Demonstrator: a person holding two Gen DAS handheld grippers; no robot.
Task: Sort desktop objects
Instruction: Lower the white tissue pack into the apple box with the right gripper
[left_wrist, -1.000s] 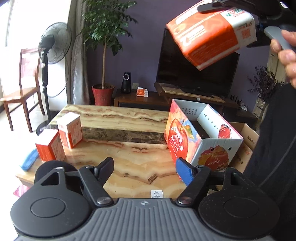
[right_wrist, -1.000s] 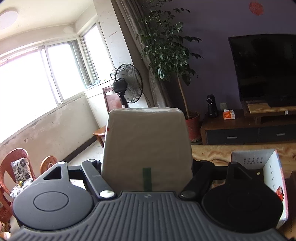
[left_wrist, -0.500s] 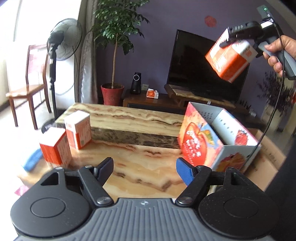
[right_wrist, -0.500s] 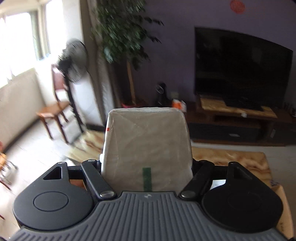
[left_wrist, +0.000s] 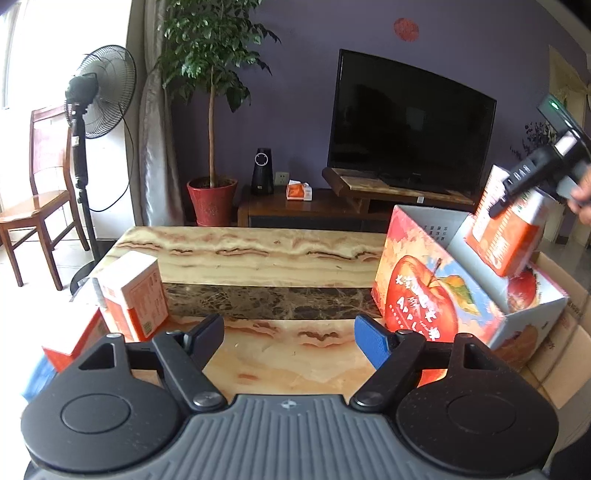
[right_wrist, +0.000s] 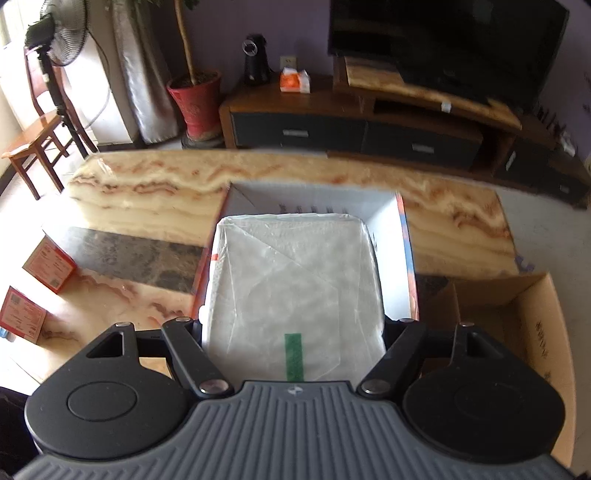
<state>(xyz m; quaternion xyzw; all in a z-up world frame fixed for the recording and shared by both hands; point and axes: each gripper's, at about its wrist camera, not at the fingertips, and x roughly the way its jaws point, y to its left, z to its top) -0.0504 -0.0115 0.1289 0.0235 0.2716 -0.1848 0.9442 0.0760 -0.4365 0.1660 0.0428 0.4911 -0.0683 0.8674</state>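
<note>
My right gripper (right_wrist: 293, 325) is shut on an orange-and-white tissue pack (right_wrist: 295, 288), whose white plastic end faces the camera. The left wrist view shows that tissue pack (left_wrist: 506, 236) hanging tilted over the open apple-print carton (left_wrist: 424, 299), with the right gripper (left_wrist: 532, 177) above it. From above, the apple-print carton (right_wrist: 404, 236) lies directly under the pack. My left gripper (left_wrist: 288, 334) is open and empty, low over the marble table (left_wrist: 258, 251). Two more orange packs (left_wrist: 133, 295) (left_wrist: 74, 339) stand at the table's left end.
A brown cardboard box (right_wrist: 517, 325) sits open to the right of the apple carton. Beyond the table are a TV stand (right_wrist: 369, 122), a potted plant (left_wrist: 212, 195), a standing fan (left_wrist: 96, 96) and a wooden chair (left_wrist: 33, 206). A blue object (left_wrist: 37, 373) lies at the left edge.
The right gripper has swung from high up down to just over the apple carton, still holding the tissue pack, and now looks down. The left gripper stays open, drawn back slightly.
</note>
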